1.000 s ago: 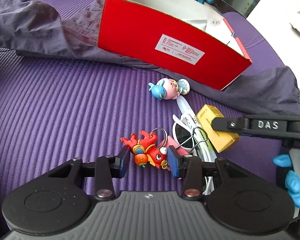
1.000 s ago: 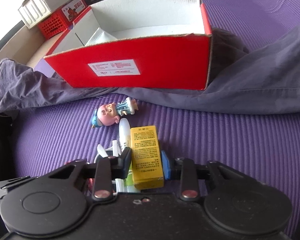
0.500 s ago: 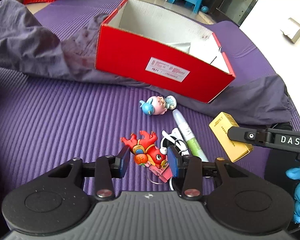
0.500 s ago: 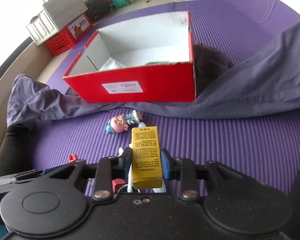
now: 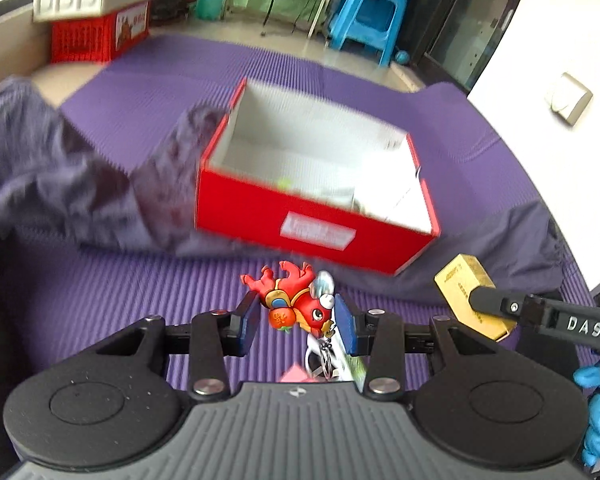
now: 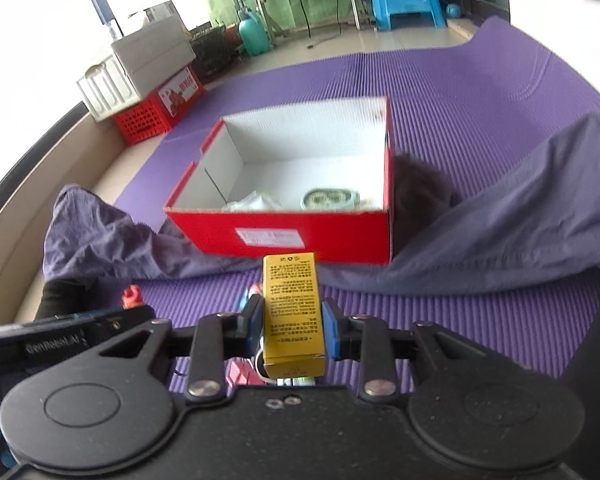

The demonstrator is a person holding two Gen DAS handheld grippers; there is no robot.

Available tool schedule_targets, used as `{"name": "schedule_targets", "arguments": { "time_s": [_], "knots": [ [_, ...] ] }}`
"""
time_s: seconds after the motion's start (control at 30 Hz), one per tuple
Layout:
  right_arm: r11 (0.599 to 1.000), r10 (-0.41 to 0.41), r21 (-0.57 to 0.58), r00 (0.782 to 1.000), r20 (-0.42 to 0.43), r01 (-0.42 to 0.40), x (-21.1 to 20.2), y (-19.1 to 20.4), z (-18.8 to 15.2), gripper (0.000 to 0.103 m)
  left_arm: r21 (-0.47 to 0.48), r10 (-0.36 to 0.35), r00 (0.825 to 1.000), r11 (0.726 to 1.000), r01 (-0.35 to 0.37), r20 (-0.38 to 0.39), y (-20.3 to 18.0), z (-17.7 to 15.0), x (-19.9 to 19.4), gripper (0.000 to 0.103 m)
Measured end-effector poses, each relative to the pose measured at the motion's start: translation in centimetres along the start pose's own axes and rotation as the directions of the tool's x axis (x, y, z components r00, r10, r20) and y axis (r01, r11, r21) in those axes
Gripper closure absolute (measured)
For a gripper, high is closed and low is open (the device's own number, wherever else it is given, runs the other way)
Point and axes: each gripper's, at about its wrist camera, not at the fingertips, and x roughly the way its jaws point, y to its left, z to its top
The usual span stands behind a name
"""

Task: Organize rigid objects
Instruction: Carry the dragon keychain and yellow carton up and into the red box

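My left gripper (image 5: 296, 322) is shut on a red dragon toy keychain (image 5: 296, 300) and holds it above the purple mat, in front of the open red box (image 5: 260, 208). Its key ring and pink tag (image 5: 320, 360) hang below. My right gripper (image 6: 294, 324) is shut on a yellow carton (image 6: 294, 312), also held above the mat; the carton shows in the left wrist view (image 5: 464, 288) at right. The red box (image 6: 320, 236) has a white inside with a few items (image 6: 330, 199) lying in it.
Grey-purple cloth (image 5: 60, 184) drapes around the box on both sides (image 6: 520, 216). The purple ribbed mat (image 6: 460, 320) covers the floor. A red crate (image 5: 96, 36) with a white box on it and a blue stool (image 5: 364, 12) stand beyond the mat.
Both grippers have risen off the mat with their objects and tilted toward the box, so its inside now shows. The small toys and pen left on the mat have dropped below view.
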Motion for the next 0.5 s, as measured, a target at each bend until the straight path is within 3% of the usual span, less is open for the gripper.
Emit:
{"name": "schedule_targets", "arguments": {
  "time_s": [0.3, 0.5],
  "knots": [
    [0.999, -0.017, -0.045, 0.997, 0.075, 0.020, -1.1, 0.5, 3.6, 0.073, 0.104, 0.010, 0.996, 0.994, -0.019, 0.090, -2.4, 6.0, -1.5, 0.063],
    [0.998, -0.034, -0.052, 0.993, 0.109, 0.040, -0.3, 0.4, 6.1, 0.073, 0.130, 0.038, 0.994, 0.990, -0.051, 0.103, -2.8, 9.6, 0.0, 0.063]
  ]
}}
